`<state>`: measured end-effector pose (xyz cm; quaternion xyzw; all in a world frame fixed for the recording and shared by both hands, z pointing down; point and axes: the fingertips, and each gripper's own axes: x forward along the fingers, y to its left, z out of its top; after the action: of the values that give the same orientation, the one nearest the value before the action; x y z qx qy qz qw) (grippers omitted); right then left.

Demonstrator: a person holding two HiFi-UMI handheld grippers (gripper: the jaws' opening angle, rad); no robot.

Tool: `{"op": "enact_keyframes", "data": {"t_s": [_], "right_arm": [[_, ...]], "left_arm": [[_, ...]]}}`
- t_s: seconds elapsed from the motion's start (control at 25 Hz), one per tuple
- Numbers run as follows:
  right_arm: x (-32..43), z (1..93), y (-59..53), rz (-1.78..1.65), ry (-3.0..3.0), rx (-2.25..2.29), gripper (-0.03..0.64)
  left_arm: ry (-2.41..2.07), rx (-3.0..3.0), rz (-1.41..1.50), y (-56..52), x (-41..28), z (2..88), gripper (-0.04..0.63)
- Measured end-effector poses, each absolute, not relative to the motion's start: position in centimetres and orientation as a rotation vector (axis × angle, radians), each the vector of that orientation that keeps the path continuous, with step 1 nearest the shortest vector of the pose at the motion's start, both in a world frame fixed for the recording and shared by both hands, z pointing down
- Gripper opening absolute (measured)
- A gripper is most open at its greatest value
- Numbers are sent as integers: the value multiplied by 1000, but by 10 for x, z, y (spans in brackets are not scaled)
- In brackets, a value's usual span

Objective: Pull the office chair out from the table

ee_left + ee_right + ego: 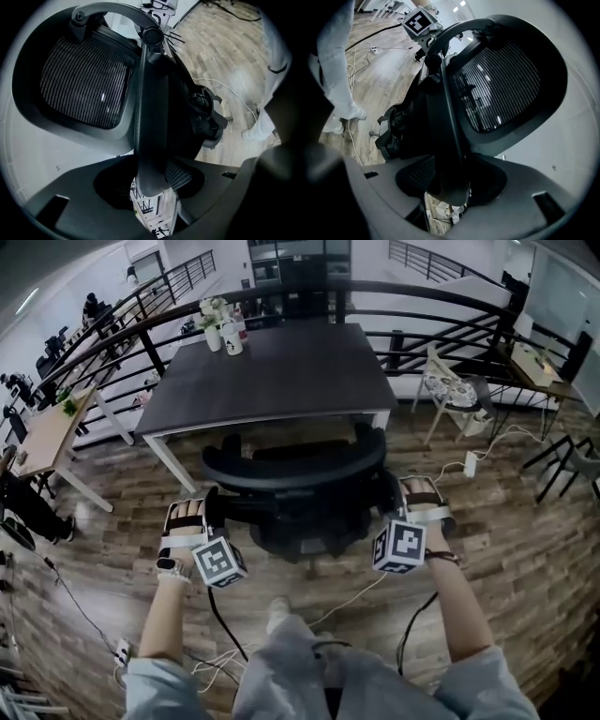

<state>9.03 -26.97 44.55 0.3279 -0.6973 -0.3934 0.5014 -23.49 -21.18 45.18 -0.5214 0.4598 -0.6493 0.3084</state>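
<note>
Head view: the office chair (295,479) stood mid-frame, just below the table (281,371), with the left gripper (210,510) and right gripper (394,498) at either side of its back.
Left gripper view: jaws clamped wide on the back's edge.
Right gripper view: jaws likewise clamped on the opposite edge.

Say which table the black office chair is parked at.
The dark-topped table with white legs, dead ahead: the office chair stands at its near edge. The light wood table at far left and the desk at right stand apart from it.
</note>
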Motion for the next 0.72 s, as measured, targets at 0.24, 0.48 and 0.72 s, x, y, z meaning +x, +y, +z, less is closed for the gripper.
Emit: {"op": "enact_keyframes", "data": {"t_s": [0.24, 0.48, 0.72], "right_arm": [[113, 442, -233, -932, -1660, 824, 204], [132, 443, -193, -923, -1630, 855, 207], [140, 442, -178, -902, -1599, 873, 207]], "left_arm": [[1205, -1443, -1682, -179, -209, 452, 204], [1179, -1430, -1637, -153, -193, 452, 206], [1203, -1415, -1584, -143, -187, 448, 206]]}}
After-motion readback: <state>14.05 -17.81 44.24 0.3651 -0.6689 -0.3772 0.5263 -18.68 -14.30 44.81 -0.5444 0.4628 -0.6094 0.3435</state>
